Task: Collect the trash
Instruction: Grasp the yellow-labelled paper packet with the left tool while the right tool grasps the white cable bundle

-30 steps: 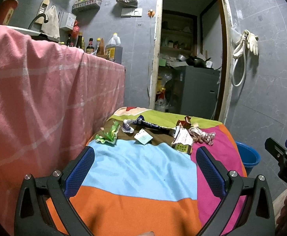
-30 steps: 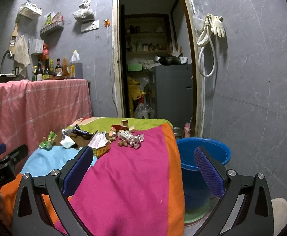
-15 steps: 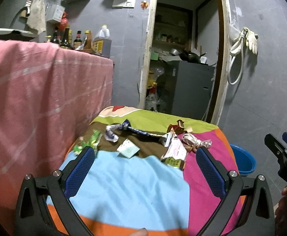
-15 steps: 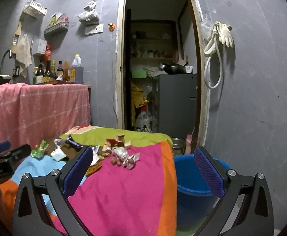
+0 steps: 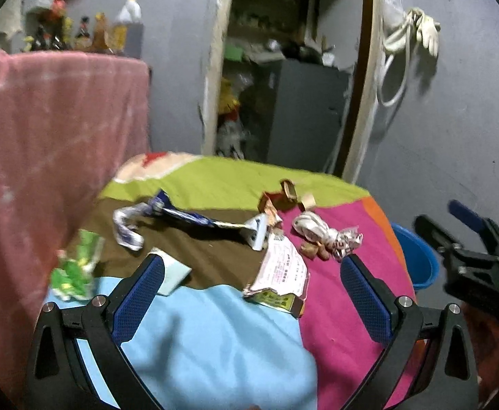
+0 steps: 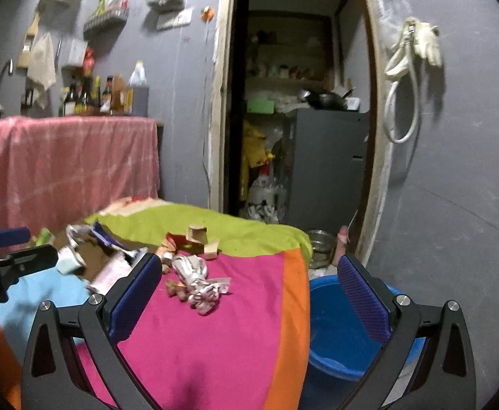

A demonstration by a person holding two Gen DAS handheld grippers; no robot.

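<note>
Hovering low over the near end of the cloth-covered table (image 5: 215, 335), the left gripper (image 5: 249, 294) has its blue-padded jaws spread wide with nothing between them; the right gripper (image 6: 249, 294) hangs the same way, jaws apart and empty, over the table's magenta side. The cloth is a patchwork of light blue, magenta, orange, brown and lime green. Just past the left gripper's left finger lies a pale green paper scrap (image 5: 172, 273), partly hidden behind the pad, and to its left a crumpled green wrapper (image 5: 77, 270) sits at the table edge beside the pink cloth (image 5: 54, 143) draped over a counter. Between the left gripper's fingers, slightly farther on, a flattened pink-and-white carton (image 5: 280, 276) lies across the seam of brown, blue and magenta. To its right a twisted white-and-red wrapper (image 5: 328, 235) rests on the magenta patch with a few small brown crumbs touching it; in the right wrist view this same wrapper (image 6: 199, 280) sits just past the left finger. Farther back, a long blue-and-white wrapper (image 5: 181, 218) stretches over the brown patch, and some small cardboard pieces (image 5: 283, 198) lie near the green strip. A blue basin (image 6: 338, 335) stands on the floor just beside the table's right edge. Beyond are a grey wall, an open doorway and gloves (image 6: 420, 44) hanging on the wall.
</note>
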